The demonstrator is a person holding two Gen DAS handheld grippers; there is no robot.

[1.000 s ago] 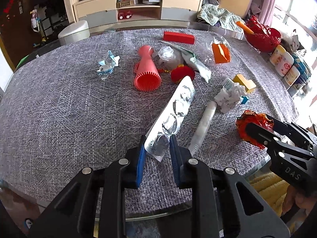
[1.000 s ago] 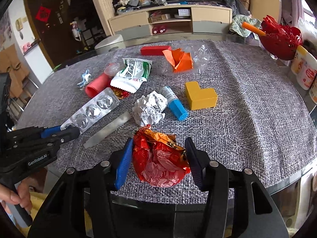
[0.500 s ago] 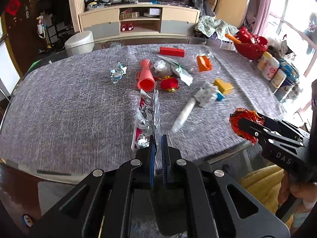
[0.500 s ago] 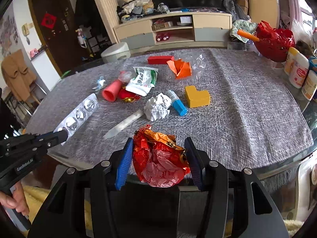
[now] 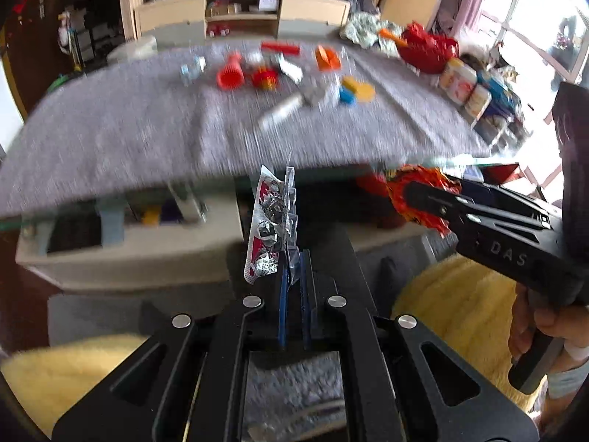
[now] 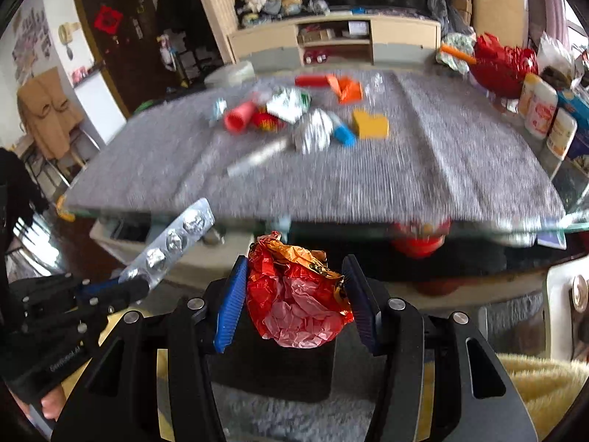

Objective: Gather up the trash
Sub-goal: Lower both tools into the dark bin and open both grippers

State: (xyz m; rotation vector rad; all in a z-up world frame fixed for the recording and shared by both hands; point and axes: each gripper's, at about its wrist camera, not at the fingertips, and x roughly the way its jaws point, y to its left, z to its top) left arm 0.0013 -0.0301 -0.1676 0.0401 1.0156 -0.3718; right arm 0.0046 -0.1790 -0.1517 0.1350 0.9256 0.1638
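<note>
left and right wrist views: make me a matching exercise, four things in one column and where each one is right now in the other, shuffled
Things:
1. silver foil blister pack
2. crumpled red and orange wrapper
3. yellow L-shaped block
4. red basket

Places:
A. far right corner of the table
B. pinched in the left tool
C. on the grey cloth beside a blue-capped tube
D. clamped in the right tool

Pairs: 1-B, 2-D, 3-C, 4-A
</note>
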